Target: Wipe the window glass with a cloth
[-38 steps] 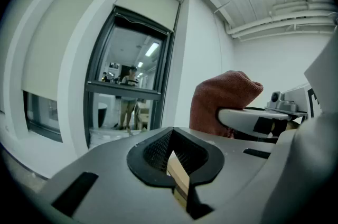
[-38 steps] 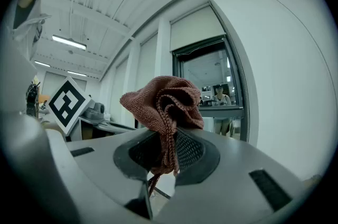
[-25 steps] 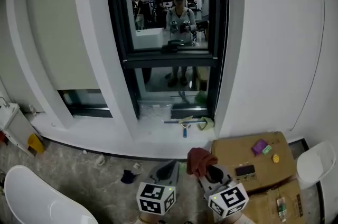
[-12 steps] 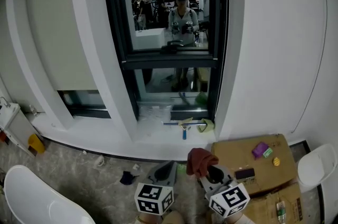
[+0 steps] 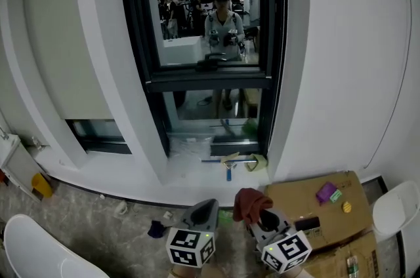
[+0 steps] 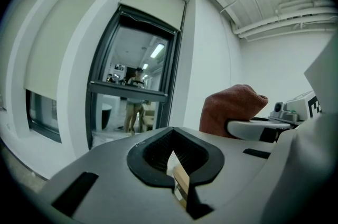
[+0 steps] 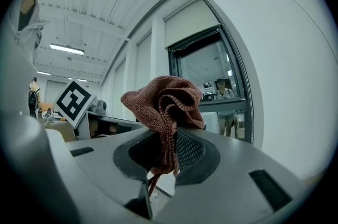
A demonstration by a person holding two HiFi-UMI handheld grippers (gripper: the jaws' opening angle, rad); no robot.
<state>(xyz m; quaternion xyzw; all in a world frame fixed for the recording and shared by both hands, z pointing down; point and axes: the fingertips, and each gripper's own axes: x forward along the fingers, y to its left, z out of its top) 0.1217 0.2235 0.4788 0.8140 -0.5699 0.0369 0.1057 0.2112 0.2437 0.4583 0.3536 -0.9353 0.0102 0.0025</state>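
The dark-framed window glass [image 5: 205, 8] stands ahead in the white wall and reflects a lit room and a person; a lower pane [image 5: 211, 103] sits under its crossbar. My right gripper [image 5: 258, 212] is low at the bottom of the head view, shut on a crumpled reddish-brown cloth [image 5: 251, 200], well short of the glass. In the right gripper view the cloth [image 7: 162, 105] bunches up out of the right gripper [image 7: 161, 157], with the window [image 7: 211, 80] beyond. My left gripper [image 5: 201, 214] hangs beside it, shut and empty. The left gripper [image 6: 172, 153] view shows the cloth [image 6: 232, 108] at right.
A squeegee [image 5: 228, 162] and a greenish rag [image 5: 257, 160] lie on the white sill below the window. A cardboard box [image 5: 308, 199] with small items stands at the right. White chairs sit at bottom left [image 5: 33, 250] and right [image 5: 398, 204]. A dark scrap [image 5: 156, 229] lies on the floor.
The window has grown slightly larger and shifted in the head view as the camera came closer. Both grippers keep their low position, and the cloth stays in the right one.
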